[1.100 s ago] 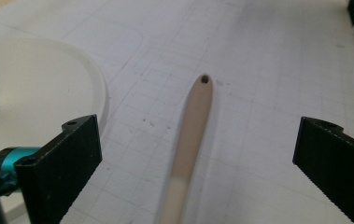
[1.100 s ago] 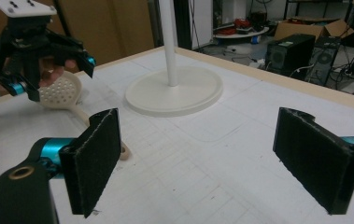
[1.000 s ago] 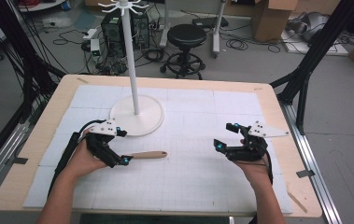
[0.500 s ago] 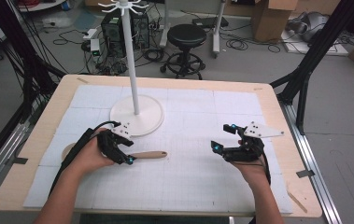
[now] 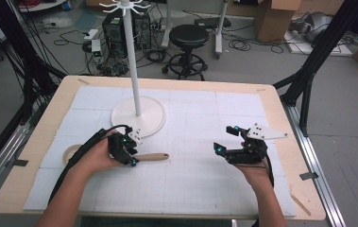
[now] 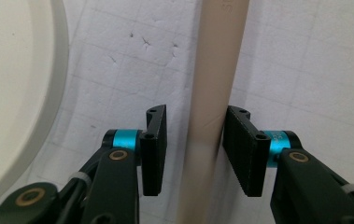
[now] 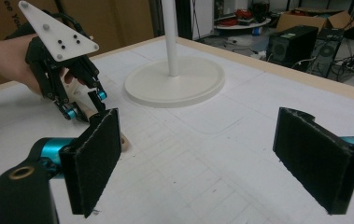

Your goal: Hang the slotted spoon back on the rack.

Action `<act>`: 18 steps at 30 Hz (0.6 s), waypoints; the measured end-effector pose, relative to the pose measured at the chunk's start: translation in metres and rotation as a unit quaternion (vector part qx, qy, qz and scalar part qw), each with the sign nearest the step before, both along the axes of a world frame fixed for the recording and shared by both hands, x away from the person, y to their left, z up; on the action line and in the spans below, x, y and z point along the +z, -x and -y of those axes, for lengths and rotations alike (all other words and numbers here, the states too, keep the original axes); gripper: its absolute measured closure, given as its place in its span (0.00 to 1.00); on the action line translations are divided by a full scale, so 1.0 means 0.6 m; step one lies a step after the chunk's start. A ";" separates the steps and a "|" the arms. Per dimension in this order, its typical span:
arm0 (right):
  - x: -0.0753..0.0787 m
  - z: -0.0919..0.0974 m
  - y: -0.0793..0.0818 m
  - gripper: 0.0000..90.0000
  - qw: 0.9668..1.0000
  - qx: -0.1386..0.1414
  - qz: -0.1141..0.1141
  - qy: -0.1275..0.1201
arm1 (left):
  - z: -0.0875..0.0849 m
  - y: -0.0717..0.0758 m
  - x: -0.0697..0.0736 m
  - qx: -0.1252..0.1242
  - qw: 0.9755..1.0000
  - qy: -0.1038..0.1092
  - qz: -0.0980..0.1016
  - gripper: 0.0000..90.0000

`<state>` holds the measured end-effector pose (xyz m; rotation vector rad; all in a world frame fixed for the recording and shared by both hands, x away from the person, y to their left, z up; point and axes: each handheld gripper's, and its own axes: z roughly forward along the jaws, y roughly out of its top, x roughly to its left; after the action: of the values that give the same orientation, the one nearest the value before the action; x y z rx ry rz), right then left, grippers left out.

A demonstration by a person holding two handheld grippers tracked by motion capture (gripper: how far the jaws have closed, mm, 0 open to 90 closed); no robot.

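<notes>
A light wooden handle [image 5: 154, 156] lies on the white gridded mat [image 5: 191, 189], pointing right. My left gripper [image 5: 132, 151] straddles its left part. In the left gripper view the handle [image 6: 212, 93] runs up between the jaws of my left gripper [image 6: 194, 140]. One pad [image 6: 240, 149] sits against the handle and a narrow gap separates the other pad [image 6: 156, 149] from it. The jaws have just been closing around the handle. My right gripper [image 5: 224, 139] rests at the right of the mat, wide open with nothing between its pads [image 7: 95, 158].
A white stand's round base [image 5: 153, 118] with a tall pole [image 5: 132, 56] sits just behind the left gripper. A round wooden piece [image 5: 70, 152] shows left of the left hand; whether it joins the handle is hidden. Bare mat lies between the two grippers.
The left hand has shifted right and down over the handle's end, and its jaws have narrowed around the handle. The right gripper has stayed where it was.
</notes>
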<state>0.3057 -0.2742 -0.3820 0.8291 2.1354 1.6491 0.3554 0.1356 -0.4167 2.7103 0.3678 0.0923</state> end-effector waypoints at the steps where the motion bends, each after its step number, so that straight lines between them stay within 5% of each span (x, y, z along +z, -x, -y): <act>1: 0.000 0.000 0.000 0.16 1.000 0.000 0.000 0.000 | 0.000 0.000 0.000 -0.001 1.000 0.000 -0.001 0.67; 10: -0.002 -0.002 0.000 0.16 1.000 0.000 -0.002 0.005 | -0.003 -0.003 -0.001 -0.018 1.000 0.010 -0.015 0.79; 18: -0.002 -0.001 0.000 0.16 1.000 -0.002 -0.004 0.004 | -0.004 0.000 0.005 -0.022 1.000 0.011 -0.005 0.82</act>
<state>0.3060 -0.2733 -0.3833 0.8395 2.1437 1.6364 0.3554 0.1383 -0.4140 2.6974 0.3095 0.0617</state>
